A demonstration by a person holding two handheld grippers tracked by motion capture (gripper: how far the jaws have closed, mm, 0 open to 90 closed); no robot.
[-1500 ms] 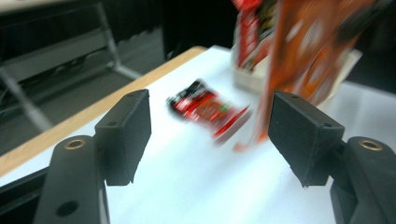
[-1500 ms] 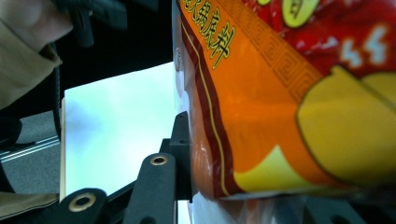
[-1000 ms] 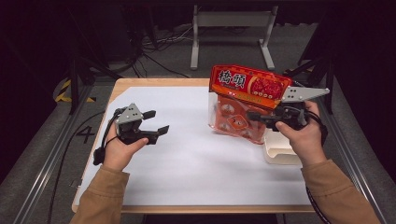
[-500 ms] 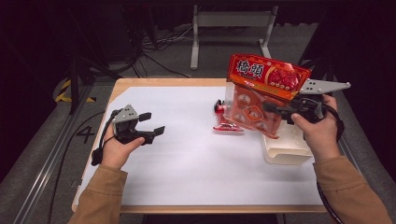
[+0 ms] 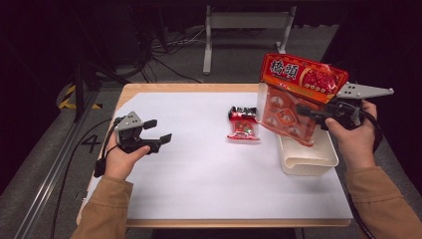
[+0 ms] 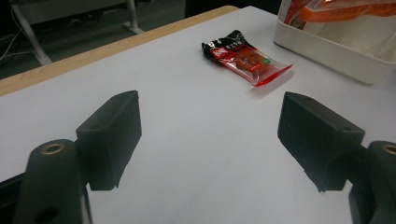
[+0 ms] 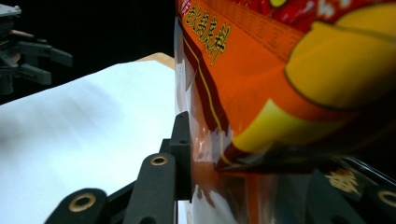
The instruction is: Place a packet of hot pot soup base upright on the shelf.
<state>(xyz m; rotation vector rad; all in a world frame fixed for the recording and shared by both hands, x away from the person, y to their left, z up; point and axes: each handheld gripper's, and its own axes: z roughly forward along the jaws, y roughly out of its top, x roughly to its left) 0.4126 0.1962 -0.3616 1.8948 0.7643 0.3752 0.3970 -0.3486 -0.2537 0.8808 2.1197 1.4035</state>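
- A person sits at a wooden table [image 5: 164, 88] covered by a large white sheet [image 5: 199, 169], holding a two-jaw gripper in each hand.
- The right gripper [image 5: 304, 110], near the table's right edge, is clamped on a large red and orange snack bag [image 5: 293, 94]. Its jaws pinch the bag's clear lower part.
- The bag hangs upright in the air above a white tray [image 5: 308, 162], its top band printed with white characters. Whether its bottom edge touches the tray cannot be told.
- The tray sits on the sheet against the table's right edge, about halfway along it.
- In the right gripper view, one black jaw presses flat against the bag's side [image 7: 280, 79]; the other is hidden behind the bag.
- The left gripper [image 5: 160, 130] is held near the table's left edge, its jaws spread wide with nothing between them.
- A small red packet [image 5: 242, 124] with a black top lies flat on the sheet toward the far edge, just left of the hanging bag, well apart from the left gripper.
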